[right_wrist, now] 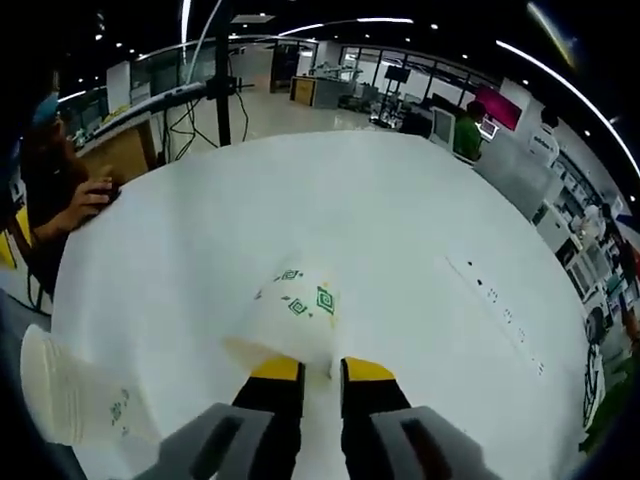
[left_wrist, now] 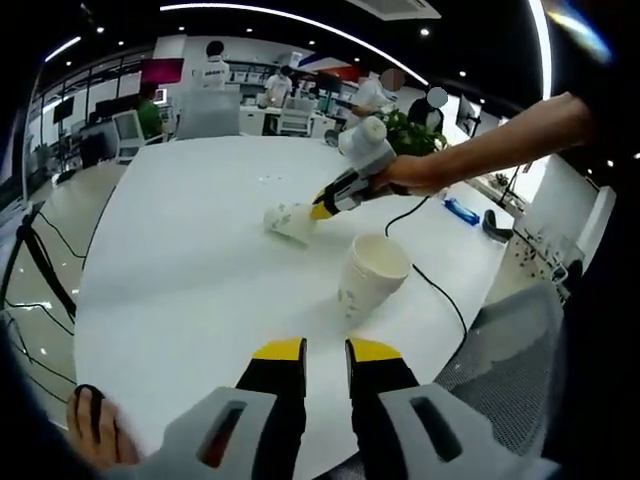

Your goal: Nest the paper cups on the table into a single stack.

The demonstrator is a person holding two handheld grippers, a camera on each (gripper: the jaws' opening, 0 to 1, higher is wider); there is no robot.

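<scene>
A stack of nested paper cups (left_wrist: 370, 280) stands upright on the white table (left_wrist: 200, 250), just ahead and to the right of my left gripper (left_wrist: 326, 350). Its jaws are close together with nothing between them. Farther off, a single paper cup (left_wrist: 288, 222) lies on its side with the right gripper (left_wrist: 322, 208) pinching its rim, held by a person's arm. In the right gripper view that cup (right_wrist: 295, 318), printed with green marks, sits right before my right gripper (right_wrist: 321, 370), its wall between the jaws. The stack (right_wrist: 70, 395) shows at lower left.
A black cable (left_wrist: 440, 290) runs over the table near the stack, and a blue object (left_wrist: 462, 210) lies beyond it. A grey chair back (left_wrist: 520, 330) stands at the right edge. A row of sockets (right_wrist: 500, 300) is set in the table (right_wrist: 420, 230). A person (right_wrist: 60, 200) sits at its edge.
</scene>
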